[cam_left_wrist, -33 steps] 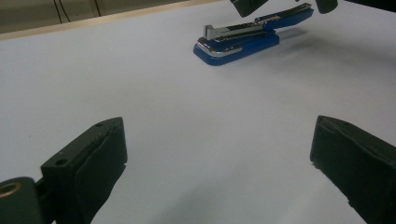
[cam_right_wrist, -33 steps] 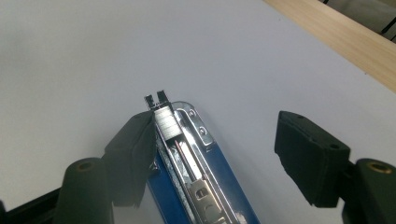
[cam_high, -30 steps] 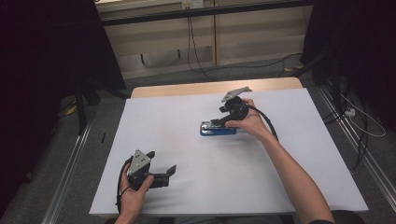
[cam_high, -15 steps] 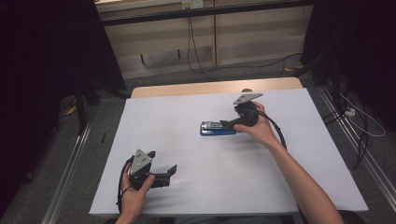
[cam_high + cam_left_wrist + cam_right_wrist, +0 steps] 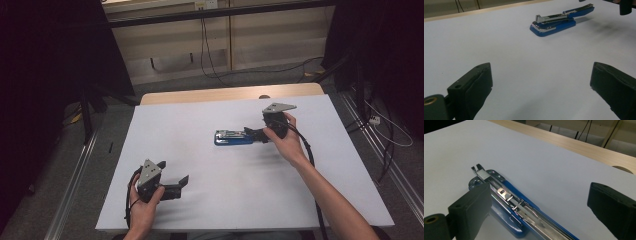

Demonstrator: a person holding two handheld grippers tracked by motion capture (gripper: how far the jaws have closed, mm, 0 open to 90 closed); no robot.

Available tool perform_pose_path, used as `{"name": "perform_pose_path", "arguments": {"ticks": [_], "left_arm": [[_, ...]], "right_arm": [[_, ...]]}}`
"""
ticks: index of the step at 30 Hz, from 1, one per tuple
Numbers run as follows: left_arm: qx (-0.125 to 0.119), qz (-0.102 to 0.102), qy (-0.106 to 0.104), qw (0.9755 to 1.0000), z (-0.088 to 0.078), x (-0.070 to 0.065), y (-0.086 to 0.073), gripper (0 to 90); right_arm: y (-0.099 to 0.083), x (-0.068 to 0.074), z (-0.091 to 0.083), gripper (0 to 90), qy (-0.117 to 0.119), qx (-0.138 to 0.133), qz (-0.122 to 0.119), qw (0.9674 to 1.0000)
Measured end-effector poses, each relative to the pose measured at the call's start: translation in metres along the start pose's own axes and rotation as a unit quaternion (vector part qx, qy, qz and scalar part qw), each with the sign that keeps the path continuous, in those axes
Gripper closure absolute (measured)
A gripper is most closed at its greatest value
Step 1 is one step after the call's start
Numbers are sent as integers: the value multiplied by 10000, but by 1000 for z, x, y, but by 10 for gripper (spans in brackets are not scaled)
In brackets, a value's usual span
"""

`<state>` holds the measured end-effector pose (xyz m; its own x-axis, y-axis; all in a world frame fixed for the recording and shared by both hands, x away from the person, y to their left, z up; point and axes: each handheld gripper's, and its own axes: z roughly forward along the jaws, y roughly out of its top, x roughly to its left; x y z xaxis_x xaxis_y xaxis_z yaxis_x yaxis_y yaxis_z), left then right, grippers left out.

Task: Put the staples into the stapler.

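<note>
Blue stapler sitting out on the white table, both grippers spread and holding nothing

The stapler [image 5: 234,137] lies flat a bit past the middle of the table [image 5: 200,115], closer to the far edge and right of center, with its metal top arm [image 5: 506,195] showing along the blue base. The right gripper [image 5: 256,134] is right at the stapler's right end; its jaws have just been opening and now stand wide apart, and in the right gripper view the stapler runs up along the left jaw, with no pad pressing on it. The left gripper [image 5: 182,182] is down near the front left corner, well apart from the stapler, jaws spread wide over bare tabletop.
</note>
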<state>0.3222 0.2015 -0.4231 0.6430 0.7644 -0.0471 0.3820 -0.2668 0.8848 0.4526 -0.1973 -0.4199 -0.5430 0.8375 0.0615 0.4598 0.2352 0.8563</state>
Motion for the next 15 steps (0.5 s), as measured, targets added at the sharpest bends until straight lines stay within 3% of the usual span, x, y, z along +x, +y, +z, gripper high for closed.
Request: {"name": "perform_pose_path", "arguments": {"ticks": [11, 15], "left_arm": [[-7, -148, -5, 9999, 5, 3, 0, 47], [21, -64, -63, 10000, 7, 2, 2, 47]], "right_arm": [[-18, -2, -23, 53, -365, -202, 112, 9991], [-23, -3, -31, 53, -449, -273, 207, 9984]]}}
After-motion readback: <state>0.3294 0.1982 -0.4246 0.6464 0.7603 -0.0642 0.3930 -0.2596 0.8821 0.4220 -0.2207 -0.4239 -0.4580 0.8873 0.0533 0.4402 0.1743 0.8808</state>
